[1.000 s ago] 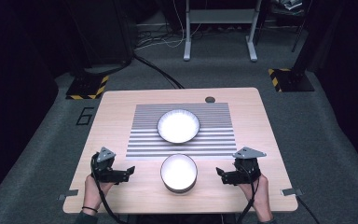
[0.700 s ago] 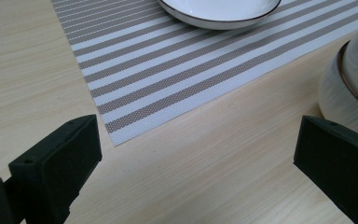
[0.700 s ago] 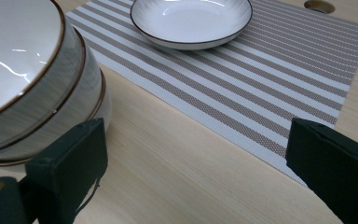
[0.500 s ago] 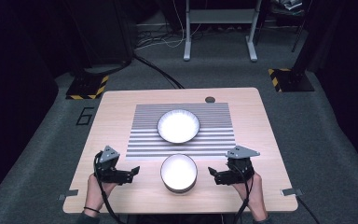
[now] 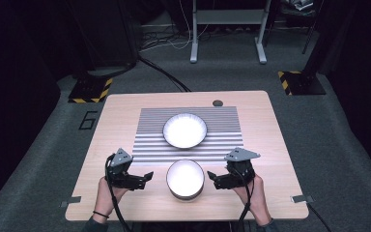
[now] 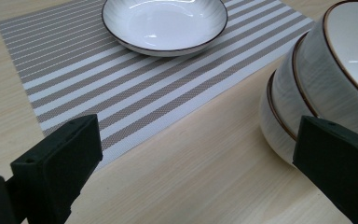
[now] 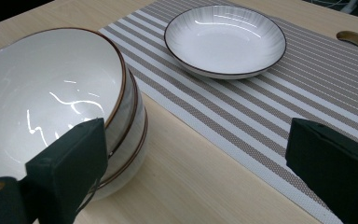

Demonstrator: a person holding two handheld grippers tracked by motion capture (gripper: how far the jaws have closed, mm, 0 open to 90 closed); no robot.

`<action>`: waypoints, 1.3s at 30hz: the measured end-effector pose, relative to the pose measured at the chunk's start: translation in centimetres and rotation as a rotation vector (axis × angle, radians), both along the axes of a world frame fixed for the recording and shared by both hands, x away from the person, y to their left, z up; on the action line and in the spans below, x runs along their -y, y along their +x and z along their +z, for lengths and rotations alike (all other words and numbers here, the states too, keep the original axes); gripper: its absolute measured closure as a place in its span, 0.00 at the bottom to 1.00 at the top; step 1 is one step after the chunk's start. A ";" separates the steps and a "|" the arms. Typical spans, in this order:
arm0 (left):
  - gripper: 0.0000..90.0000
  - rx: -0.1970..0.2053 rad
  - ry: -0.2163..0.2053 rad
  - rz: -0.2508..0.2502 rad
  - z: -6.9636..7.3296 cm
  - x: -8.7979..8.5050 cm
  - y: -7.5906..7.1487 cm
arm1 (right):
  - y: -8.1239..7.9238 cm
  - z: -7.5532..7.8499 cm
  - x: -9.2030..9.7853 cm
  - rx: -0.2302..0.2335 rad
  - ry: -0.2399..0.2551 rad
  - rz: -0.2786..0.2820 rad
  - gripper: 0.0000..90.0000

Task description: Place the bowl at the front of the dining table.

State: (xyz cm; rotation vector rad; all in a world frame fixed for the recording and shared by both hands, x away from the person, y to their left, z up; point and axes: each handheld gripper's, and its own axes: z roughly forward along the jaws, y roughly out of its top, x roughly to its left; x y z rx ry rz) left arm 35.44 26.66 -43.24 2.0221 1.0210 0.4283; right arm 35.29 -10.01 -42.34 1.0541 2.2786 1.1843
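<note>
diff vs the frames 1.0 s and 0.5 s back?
Both grippers have moved inward toward the stack of bowls: the left gripper from the left, the right gripper from the right. Both are open and empty, neither touching the stack yet. The stack, the plate on the striped mat and the table stayed put.
</note>
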 end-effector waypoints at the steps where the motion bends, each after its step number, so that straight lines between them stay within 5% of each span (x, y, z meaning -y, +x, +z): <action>1: 0.01 -0.001 0.002 -0.006 0.1 0.2 0.0 | 0.0 0.1 -0.2 0.001 -0.004 0.006 0.05; 15: 0.01 -0.005 0.010 -0.090 0.6 3.0 0.4 | 0.8 -0.2 -2.9 -0.008 -0.023 0.062 0.11; 27: 0.02 -0.005 -0.045 -0.111 1.1 4.0 0.6 | 1.0 -0.5 -4.7 -0.020 -0.060 0.102 0.15; 39: 0.02 0.005 -0.004 -0.162 1.1 6.4 0.9 | 1.3 -0.7 -5.7 -0.026 -0.083 0.109 0.15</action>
